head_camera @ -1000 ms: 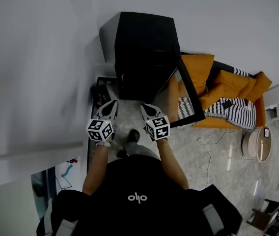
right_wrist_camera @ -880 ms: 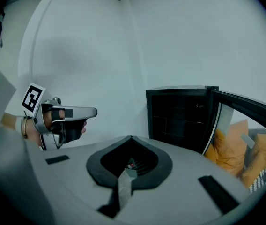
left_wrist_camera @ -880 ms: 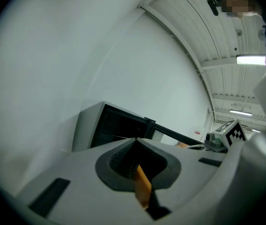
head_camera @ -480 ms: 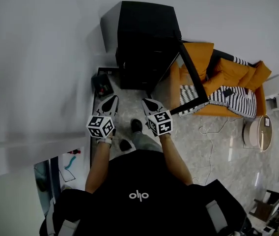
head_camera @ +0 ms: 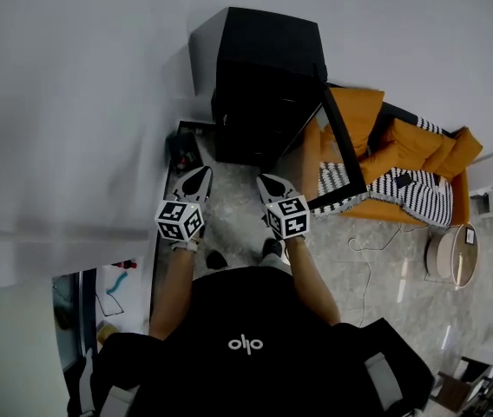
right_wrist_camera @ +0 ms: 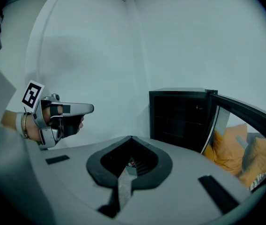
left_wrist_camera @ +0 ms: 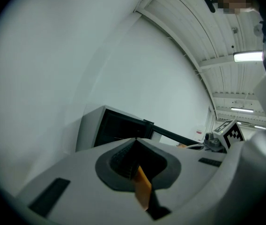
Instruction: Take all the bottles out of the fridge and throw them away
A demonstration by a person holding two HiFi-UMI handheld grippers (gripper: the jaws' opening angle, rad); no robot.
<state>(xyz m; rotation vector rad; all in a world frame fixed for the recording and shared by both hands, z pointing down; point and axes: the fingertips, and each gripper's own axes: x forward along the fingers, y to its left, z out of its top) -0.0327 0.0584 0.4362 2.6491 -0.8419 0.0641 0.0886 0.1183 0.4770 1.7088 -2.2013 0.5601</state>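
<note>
Stone floor (head_camera: 385, 276), white wall. Fridge (head_camera: 268, 68) stood open, interior dark; no bottles discernible. Left gripper (head_camera: 200, 175) and right gripper (head_camera: 265, 182) were closed, empty. Progress undetermined.

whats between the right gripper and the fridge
Only bare floor: in the head view nothing stands between the right gripper and the black fridge, whose door hangs open to the right.

grey speckled floor (head_camera: 385, 285) — black fridge (head_camera: 268, 85) and orange sofa (head_camera: 403, 150) stand on it
</note>
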